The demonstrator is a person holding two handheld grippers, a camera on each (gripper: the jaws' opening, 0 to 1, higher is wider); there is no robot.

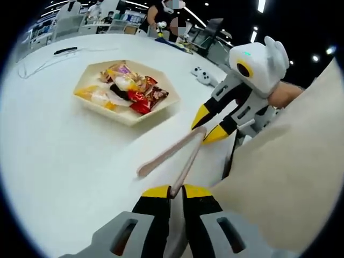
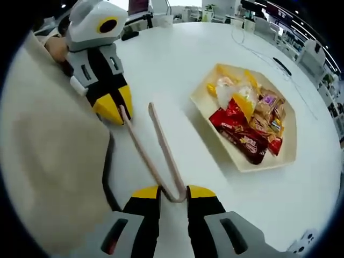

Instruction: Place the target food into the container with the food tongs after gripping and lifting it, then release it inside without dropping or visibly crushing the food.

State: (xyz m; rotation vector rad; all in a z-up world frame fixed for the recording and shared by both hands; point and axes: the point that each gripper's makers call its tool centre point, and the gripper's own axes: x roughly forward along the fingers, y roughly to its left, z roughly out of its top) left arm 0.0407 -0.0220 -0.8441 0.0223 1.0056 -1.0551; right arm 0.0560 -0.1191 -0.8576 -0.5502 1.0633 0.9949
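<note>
My left hand-held gripper (image 1: 176,189) pinched shut on the pale pink plastic tongs' (image 1: 172,156) hinge, arms pointing away; right hand-held gripper (image 1: 207,128) nearly closed at their tips

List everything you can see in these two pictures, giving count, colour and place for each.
table: one, white, under everything
tray: one, cream, six-sided, on the table
snack packets: several, exact count unclear; red, yellow, orange and purple; piled in the tray
tongs: one pair, pink, beside the tray, between the two grippers
cable: one, white, at the table's far edge
small gadget: one, white, on the table beyond the tray
garment: one, beige, close to the cameras
hand: one, behind the right gripper's body
left gripper: one, grey, black and yellow, closed on one tong tip
right gripper: one, same colours, closed on the tongs' bend
</note>
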